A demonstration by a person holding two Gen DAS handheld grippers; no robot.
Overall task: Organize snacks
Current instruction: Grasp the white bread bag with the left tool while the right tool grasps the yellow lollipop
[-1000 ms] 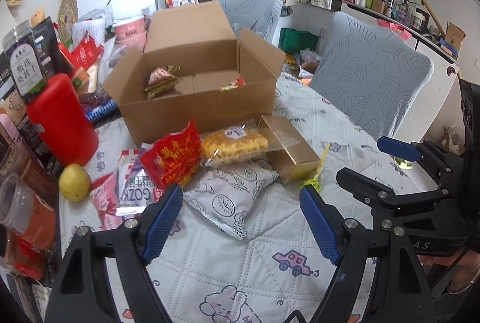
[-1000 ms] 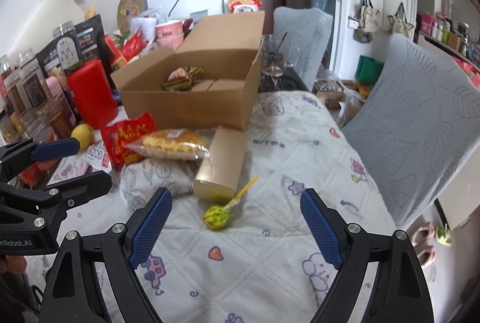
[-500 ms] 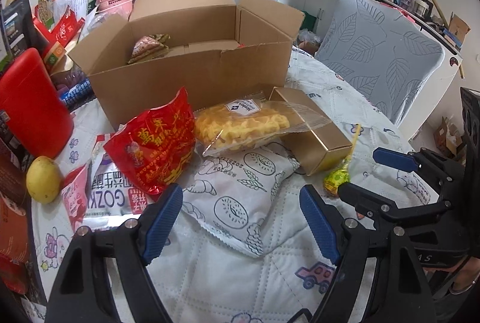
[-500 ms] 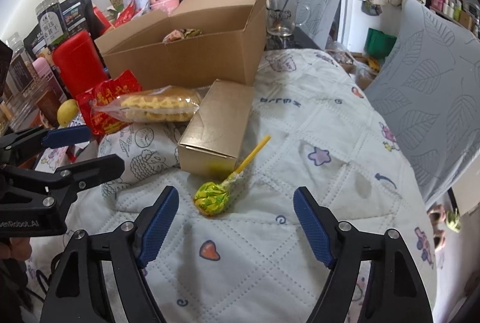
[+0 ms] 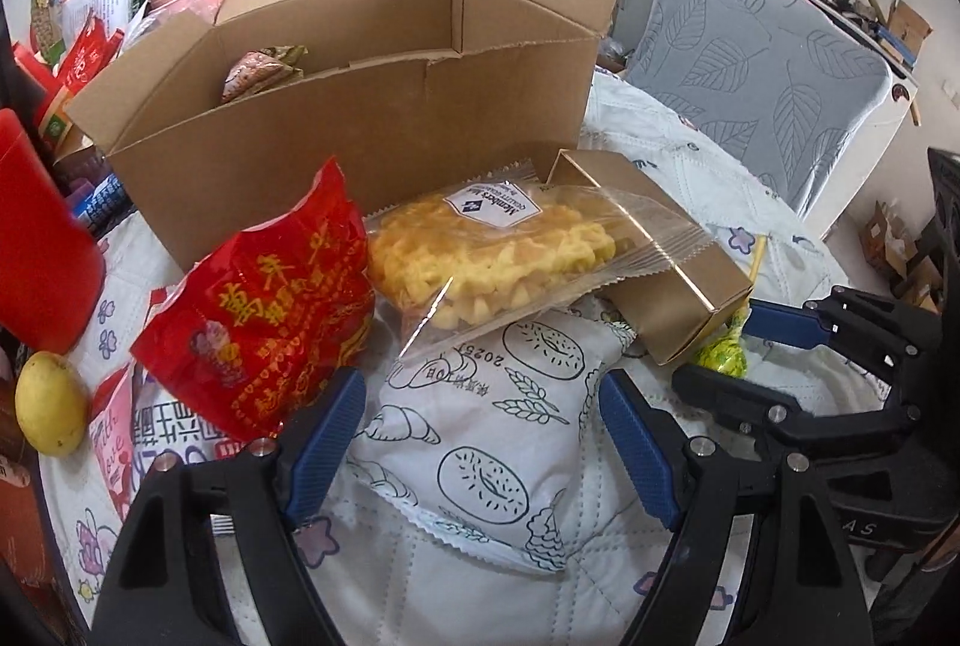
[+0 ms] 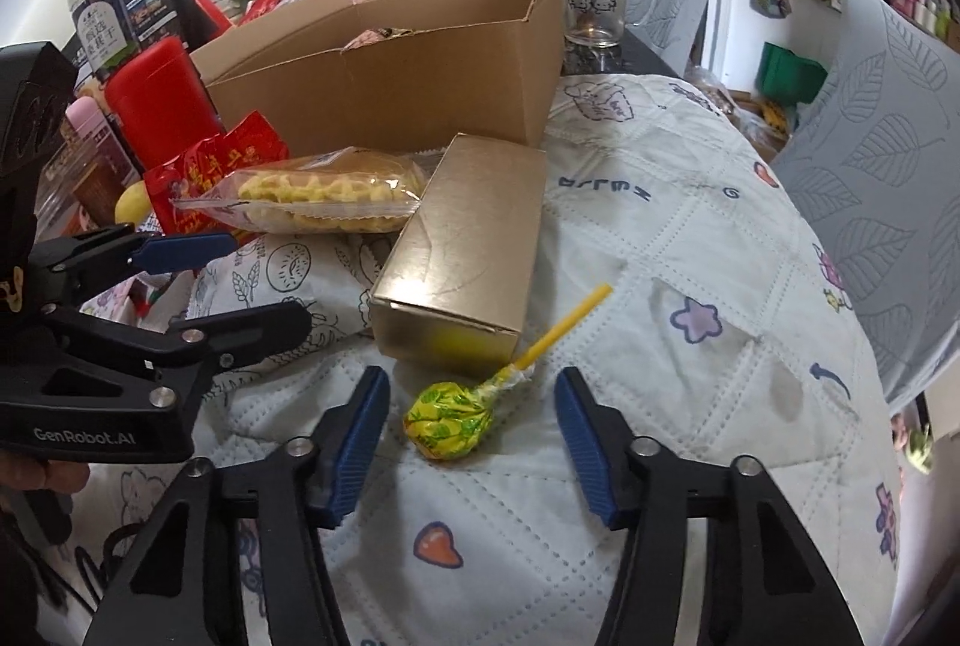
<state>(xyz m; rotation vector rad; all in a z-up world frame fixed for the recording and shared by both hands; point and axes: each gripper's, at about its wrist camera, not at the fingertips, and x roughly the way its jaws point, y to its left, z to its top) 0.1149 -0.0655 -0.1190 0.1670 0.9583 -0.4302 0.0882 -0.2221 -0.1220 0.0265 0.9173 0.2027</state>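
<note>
Snacks lie on the quilted tablecloth (image 6: 690,238): a yellow lollipop (image 6: 449,419) sits low centre between the right gripper (image 6: 471,433) jaws (spread wide), while the left gripper (image 5: 482,439), equally wide, frames a white pastry bag (image 5: 498,436). Farther up lie a waffle packet (image 5: 498,256), gold box (image 6: 468,238) and open cardboard box (image 6: 396,75).

The left hand-held gripper (image 6: 240,280) carries "GenRobot.AI" in pale letters on its black body. A white label on the clear pastry bag (image 5: 498,256) reads "Member's" beside a blue diamond mark, with smaller print under it too fine to read, and the white bread-print pouch (image 5: 498,436) shows the upside-down digits "2025". The red snack bag (image 5: 264,310) has gold Chinese characters.
</note>
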